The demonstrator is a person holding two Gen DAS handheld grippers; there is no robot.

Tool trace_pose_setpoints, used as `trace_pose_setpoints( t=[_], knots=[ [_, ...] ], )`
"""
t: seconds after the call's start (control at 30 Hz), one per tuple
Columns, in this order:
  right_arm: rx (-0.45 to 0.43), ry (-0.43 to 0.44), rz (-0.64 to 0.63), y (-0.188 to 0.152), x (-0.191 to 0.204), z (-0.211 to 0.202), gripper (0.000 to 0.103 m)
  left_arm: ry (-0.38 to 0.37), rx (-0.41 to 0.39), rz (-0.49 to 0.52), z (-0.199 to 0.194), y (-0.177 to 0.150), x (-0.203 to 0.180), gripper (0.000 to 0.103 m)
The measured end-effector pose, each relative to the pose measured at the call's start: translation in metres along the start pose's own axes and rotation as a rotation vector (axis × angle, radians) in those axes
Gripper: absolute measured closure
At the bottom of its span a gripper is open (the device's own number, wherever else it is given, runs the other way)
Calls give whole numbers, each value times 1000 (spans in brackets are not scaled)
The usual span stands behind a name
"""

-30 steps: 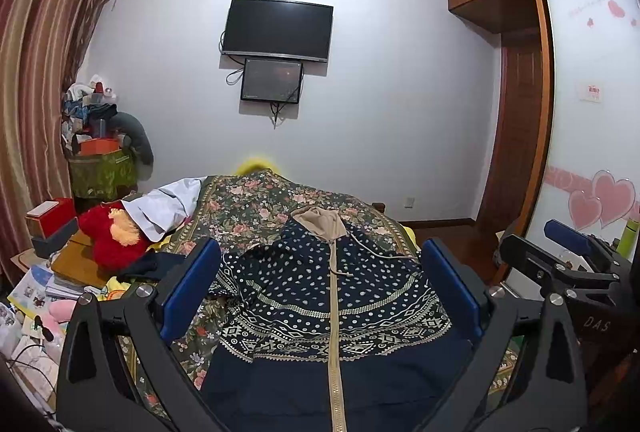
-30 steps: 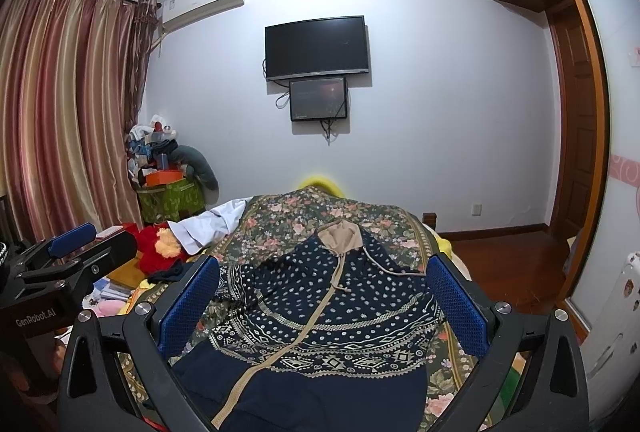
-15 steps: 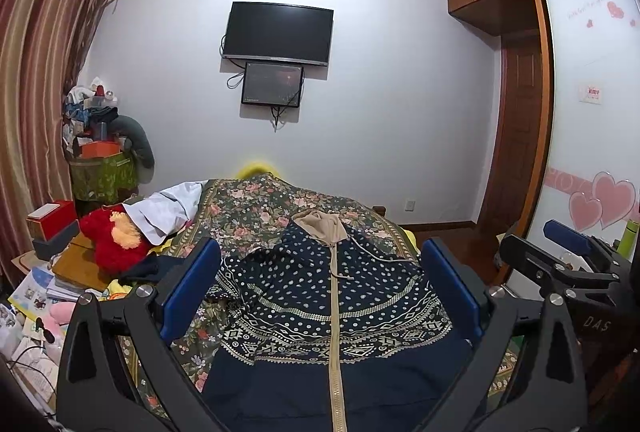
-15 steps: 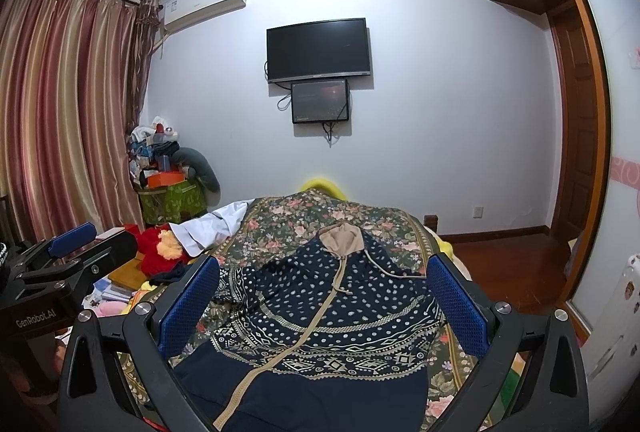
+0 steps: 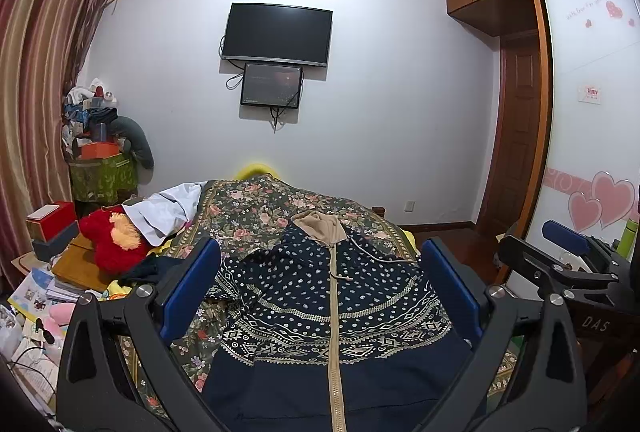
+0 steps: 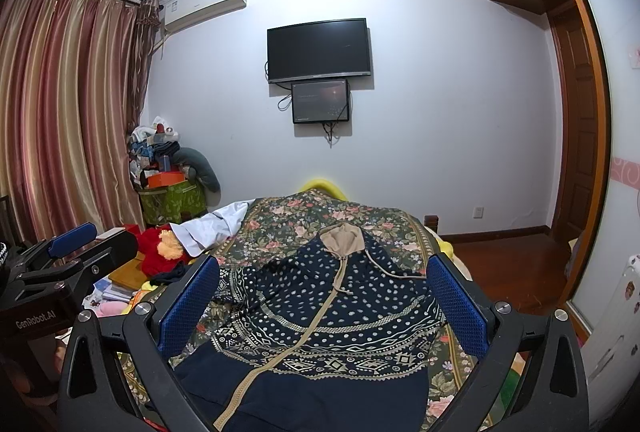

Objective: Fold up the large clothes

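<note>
Step in hand: pre-grasp, no fold started. Navy patterned hooded jacket (image 5: 332,312) lies face-up, zipped, along the middle of the bed (image 5: 256,208), hood toward the far edge, hem at the near edge. Left claw (image 5: 320,292) and right claw (image 6: 324,296) both hover above it, jaws apart, holding nothing. Likely next: drop to the garment's side edges, pinch cloth only, not the floral bedspread (image 6: 384,224).

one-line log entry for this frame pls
phase: pre-grasp | left gripper: open | right gripper: open | navy patterned hoodie: flat on floral bedspread, unfolded
</note>
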State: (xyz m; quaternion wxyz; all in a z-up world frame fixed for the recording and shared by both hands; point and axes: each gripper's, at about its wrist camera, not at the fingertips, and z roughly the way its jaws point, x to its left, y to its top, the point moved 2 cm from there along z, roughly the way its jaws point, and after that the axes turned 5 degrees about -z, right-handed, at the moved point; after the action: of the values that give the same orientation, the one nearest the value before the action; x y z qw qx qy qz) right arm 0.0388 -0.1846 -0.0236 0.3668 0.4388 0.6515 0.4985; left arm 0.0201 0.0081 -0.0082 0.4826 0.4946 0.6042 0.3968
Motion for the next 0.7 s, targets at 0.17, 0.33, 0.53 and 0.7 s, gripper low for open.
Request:
trace_pose_setpoints(
  t=[0.17,0.33,0.53,0.7],
  knots=[
    [-3,0,-2,0,1,1,0,-2,5,-3,0,0,0,2],
    [-1,-1,-2,0,1,0,0,-2,6,-4,1,1,-1,2],
    [1,-1,1,0,2,0,0,-3,6,-4,1,0,0,2],
    [5,-2,2,-1,2,1,0,-1,6,-4,2,-1,1,2]
  ],
)
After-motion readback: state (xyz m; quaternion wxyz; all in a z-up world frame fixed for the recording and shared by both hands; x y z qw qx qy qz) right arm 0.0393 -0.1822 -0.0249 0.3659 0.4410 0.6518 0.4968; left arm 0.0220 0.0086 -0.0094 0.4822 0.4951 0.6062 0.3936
